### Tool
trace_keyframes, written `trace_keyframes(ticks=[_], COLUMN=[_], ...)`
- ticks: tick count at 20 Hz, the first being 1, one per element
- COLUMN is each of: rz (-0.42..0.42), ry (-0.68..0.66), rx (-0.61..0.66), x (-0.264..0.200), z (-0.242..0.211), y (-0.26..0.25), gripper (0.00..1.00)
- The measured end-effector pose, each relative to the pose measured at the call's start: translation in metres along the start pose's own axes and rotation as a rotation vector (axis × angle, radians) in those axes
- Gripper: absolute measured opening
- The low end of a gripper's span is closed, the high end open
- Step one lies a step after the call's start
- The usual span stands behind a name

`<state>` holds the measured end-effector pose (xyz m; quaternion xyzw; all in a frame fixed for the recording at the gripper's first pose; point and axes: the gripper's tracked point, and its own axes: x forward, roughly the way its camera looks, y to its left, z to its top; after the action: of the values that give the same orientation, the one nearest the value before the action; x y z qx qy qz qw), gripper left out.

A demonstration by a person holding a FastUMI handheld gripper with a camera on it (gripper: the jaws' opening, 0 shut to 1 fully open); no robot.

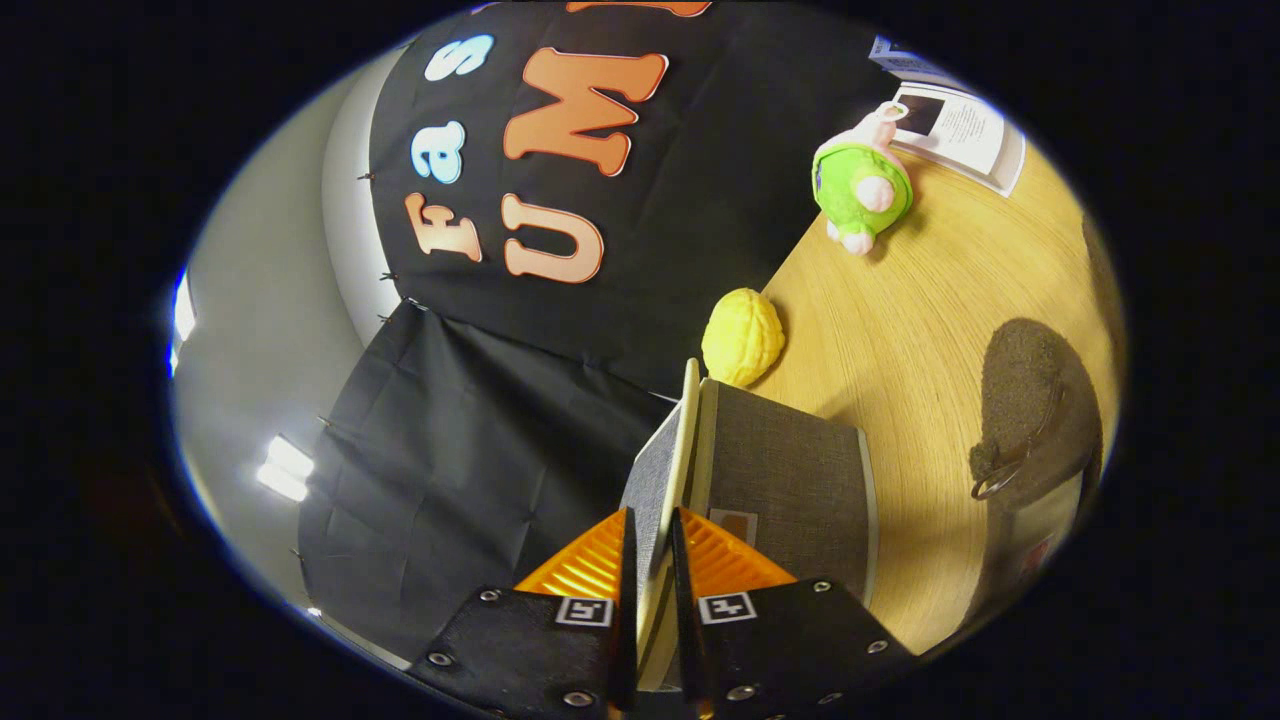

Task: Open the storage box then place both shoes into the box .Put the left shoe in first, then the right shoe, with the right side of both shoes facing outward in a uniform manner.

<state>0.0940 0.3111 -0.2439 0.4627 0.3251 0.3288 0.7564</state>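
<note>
Hand-held gripper [652, 560] nearly closed, both fingers pinching thin lid [672, 450] of grey storage box [790, 480], lid lifted partway: opening underway, not done. Grey shoe [1030, 400] on surface [900, 320] to right, not yet in; 2nd shoe and box interior can't be made out
</note>
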Motion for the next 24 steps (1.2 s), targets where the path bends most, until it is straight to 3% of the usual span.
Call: trace_keyframes(ticks=[3, 12, 24], rz=[-0.010, 0.036, 0.073], ry=[-0.008, -0.052, -0.024], rx=[-0.034, -0.034, -0.151], x=[-0.004, 0.006, 0.072], z=[-0.004, 0.000, -0.061], y=[0.010, 0.093, 0.199], gripper=[0.05, 0.05, 0.07])
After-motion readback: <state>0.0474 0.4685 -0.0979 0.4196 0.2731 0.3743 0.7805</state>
